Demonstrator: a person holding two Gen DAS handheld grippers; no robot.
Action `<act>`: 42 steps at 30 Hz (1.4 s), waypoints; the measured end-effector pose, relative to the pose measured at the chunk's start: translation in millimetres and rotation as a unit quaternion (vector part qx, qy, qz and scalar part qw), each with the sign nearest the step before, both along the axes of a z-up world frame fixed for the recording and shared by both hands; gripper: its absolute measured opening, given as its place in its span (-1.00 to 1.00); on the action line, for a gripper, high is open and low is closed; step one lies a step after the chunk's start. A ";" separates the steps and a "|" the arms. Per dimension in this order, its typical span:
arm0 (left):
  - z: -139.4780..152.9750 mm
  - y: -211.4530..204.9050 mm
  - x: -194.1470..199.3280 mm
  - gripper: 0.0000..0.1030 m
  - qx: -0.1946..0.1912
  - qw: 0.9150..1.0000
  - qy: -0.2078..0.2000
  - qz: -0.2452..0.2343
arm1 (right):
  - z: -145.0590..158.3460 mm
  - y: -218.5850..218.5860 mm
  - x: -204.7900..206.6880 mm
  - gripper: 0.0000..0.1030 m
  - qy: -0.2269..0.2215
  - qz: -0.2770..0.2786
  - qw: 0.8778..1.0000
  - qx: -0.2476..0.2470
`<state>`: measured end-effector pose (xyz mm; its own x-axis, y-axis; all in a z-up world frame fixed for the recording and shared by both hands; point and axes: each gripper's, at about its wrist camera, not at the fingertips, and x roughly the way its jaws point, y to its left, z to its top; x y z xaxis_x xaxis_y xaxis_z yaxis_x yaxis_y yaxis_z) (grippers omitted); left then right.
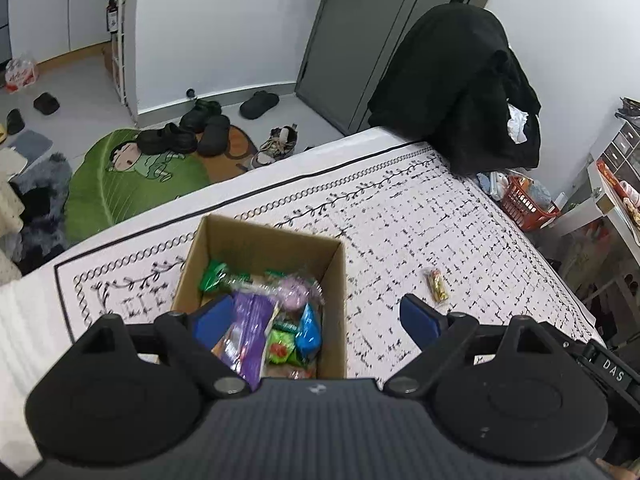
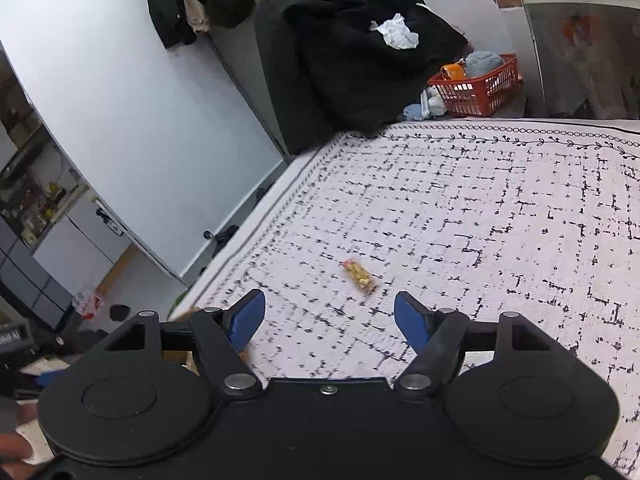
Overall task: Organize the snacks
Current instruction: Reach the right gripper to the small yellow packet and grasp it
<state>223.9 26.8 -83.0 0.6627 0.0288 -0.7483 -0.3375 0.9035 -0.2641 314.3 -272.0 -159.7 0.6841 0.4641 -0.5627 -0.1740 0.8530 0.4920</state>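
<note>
Most snacks already lie in the cardboard box (image 1: pixel 260 264), which sits under the left gripper (image 1: pixel 316 320); its jaws are spread and hold nothing. One small yellow snack (image 2: pixel 360 276) is left on the patterned cloth (image 2: pixel 500 220), just ahead of the right gripper (image 2: pixel 330 320), between its spread, empty jaws. I judge only this piece remains.

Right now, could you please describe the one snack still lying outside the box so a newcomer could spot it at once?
Start at the white bed cover with its black dash pattern. The cardboard box of snacks stands on it; beside the box lies a small candy, alone on the cloth. Its shiny gold wrapper with red marks sets it apart: every other snack is inside the box.
</note>
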 end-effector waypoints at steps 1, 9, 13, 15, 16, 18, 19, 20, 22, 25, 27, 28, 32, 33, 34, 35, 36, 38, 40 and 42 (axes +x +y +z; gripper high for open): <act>-0.5 -0.2 2.5 0.74 -0.002 1.000 -0.001 -0.002 | -4.1 0.6 1.0 0.37 0.000 0.000 1.000 0.001; -14.0 8.9 29.0 0.74 -0.010 1.000 0.006 -0.014 | -32.1 16.4 4.7 0.37 0.002 0.014 1.000 -0.023; -18.2 21.1 44.5 0.74 -0.006 1.000 0.009 -0.016 | -43.6 25.6 17.9 0.37 0.006 0.025 0.999 -0.035; -20.2 28.7 52.3 0.74 -0.006 1.000 0.005 -0.013 | -50.4 28.9 25.8 0.37 0.013 0.026 0.999 -0.039; -21.7 32.3 56.4 0.74 -0.007 1.000 0.003 -0.010 | -54.0 30.9 29.5 0.36 0.016 0.026 0.999 -0.042; -25.4 38.9 64.6 0.74 -0.014 1.000 0.000 -0.002 | -60.0 35.2 35.3 0.36 0.020 0.027 0.998 -0.052; -27.1 41.0 67.5 0.74 -0.017 1.000 -0.002 0.002 | -62.8 36.9 37.7 0.36 0.023 0.027 0.998 -0.057; -29.8 43.9 70.6 0.74 -0.022 1.000 -0.005 0.005 | -65.2 39.0 40.1 0.36 0.025 0.028 0.997 -0.061; -34.5 46.7 76.3 0.74 -0.026 1.000 -0.006 0.005 | -70.9 42.8 47.2 0.35 0.031 0.029 0.997 -0.064; -43.2 49.5 83.8 0.74 -0.034 0.999 -0.004 -0.003 | -79.0 49.4 59.5 0.35 0.042 0.024 0.996 -0.072; -49.3 48.5 85.6 0.73 -0.038 0.999 -0.003 -0.009 | -82.9 54.1 65.9 0.33 0.043 0.020 0.996 -0.081; -52.4 47.2 86.6 0.73 -0.042 0.999 -0.003 -0.012 | -84.6 56.7 68.8 0.31 0.043 0.019 0.995 -0.086; -63.4 33.7 93.5 0.70 -0.065 0.997 -0.001 -0.039 | -89.9 67.7 84.1 0.23 0.034 0.016 0.994 -0.104; -65.2 29.8 94.9 0.70 -0.068 0.997 -0.002 -0.048 | -91.9 70.2 89.0 0.22 0.034 0.014 0.994 -0.107; -66.2 26.6 95.7 0.70 -0.068 0.996 -0.004 -0.055 | -93.8 72.1 93.2 0.19 0.035 0.013 0.993 -0.108; -67.3 24.2 96.7 0.69 -0.069 0.996 -0.008 -0.061 | -95.6 74.3 96.7 0.19 0.035 0.012 0.993 -0.110; -68.6 22.3 97.6 0.69 -0.068 0.996 -0.011 -0.064 | -96.5 77.1 99.6 0.19 0.032 0.012 0.993 -0.115; -72.6 19.4 99.5 0.64 -0.066 0.996 -0.013 -0.065 | -96.8 81.6 102.3 0.19 0.025 0.013 0.992 -0.124; -77.5 19.5 99.9 0.53 -0.069 0.995 -0.011 -0.065 | -98.5 86.3 104.5 0.18 0.020 0.015 0.991 -0.132; -82.1 20.5 101.7 0.39 -0.076 0.995 -0.006 -0.062 | -100.4 91.3 107.1 0.09 0.014 0.017 0.989 -0.145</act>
<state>325.6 47.3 -165.1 0.6636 -0.1673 -0.7291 -0.2207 0.8875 -0.4046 421.4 -180.7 -260.1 0.6525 0.3037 -0.6942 -0.1950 0.9526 0.2335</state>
